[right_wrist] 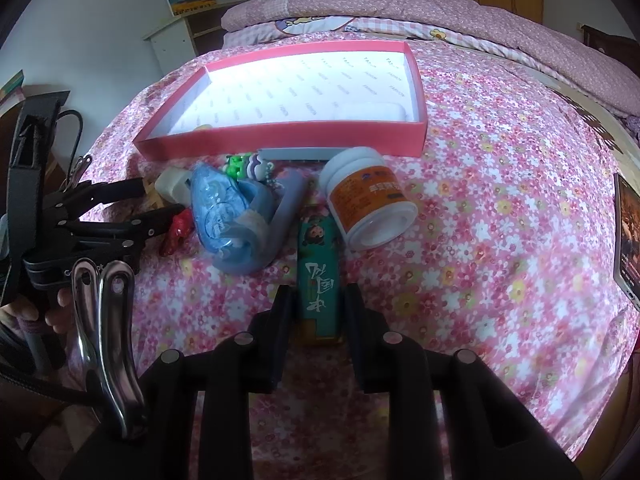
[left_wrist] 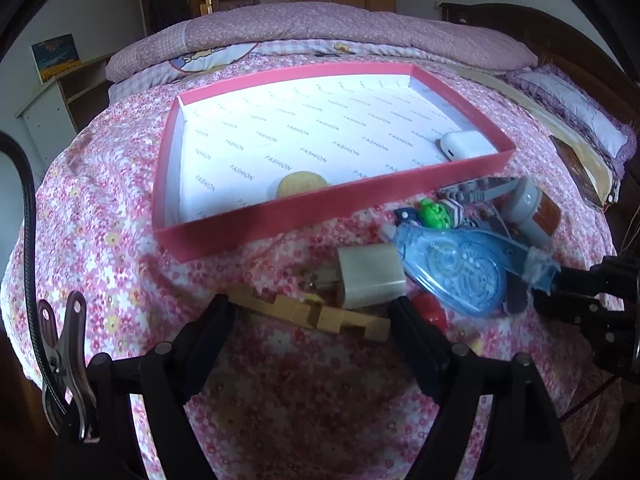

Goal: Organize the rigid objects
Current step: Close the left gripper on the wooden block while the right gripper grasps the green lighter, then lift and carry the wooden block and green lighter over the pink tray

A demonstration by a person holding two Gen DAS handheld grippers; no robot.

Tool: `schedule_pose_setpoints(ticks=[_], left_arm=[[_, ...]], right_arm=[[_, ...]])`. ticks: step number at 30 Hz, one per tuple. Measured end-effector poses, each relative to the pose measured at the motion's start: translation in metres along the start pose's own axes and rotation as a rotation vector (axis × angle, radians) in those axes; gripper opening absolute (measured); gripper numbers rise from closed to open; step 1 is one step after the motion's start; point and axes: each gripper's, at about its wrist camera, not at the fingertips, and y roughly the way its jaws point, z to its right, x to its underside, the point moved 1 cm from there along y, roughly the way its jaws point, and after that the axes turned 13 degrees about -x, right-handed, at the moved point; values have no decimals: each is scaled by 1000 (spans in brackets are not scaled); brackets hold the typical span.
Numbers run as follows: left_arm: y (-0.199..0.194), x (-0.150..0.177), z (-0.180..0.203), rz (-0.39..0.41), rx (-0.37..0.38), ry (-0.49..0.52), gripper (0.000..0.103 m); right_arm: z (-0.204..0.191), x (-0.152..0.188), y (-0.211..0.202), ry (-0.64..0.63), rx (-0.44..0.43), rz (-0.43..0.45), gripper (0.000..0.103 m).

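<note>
A pink shallow box lies on the flowered bedspread; inside are a white case and a yellow round piece. My left gripper is open, its fingers either side of a notched wooden block, with a white charger plug just beyond. My right gripper has its fingers against both sides of a green tube lying on the bed. The box also shows in the right wrist view.
A blue correction-tape dispenser, a red piece, a green toy, a grey-blue holder and an orange-labelled white jar crowd the bed before the box. A phone lies at the right. A folded quilt lies behind.
</note>
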Motion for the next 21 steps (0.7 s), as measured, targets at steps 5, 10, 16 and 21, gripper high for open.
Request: schedule_pose_setpoints(ticks=[5,10,16,21], left_arm=[[-3,2,0,18,6,1,80],[-9,10,-2,17,4,-18,80],[-23,16,-8,19,6,-56,80],[-31,16,-9,18,27,-88,80]], right_arm=[[0,0,0,3,-8,2,27],[1,1,-1,4,-14,7,27],[3,2,-3,15,-31,20,27],[3,3,-4,9,-28,21,25]])
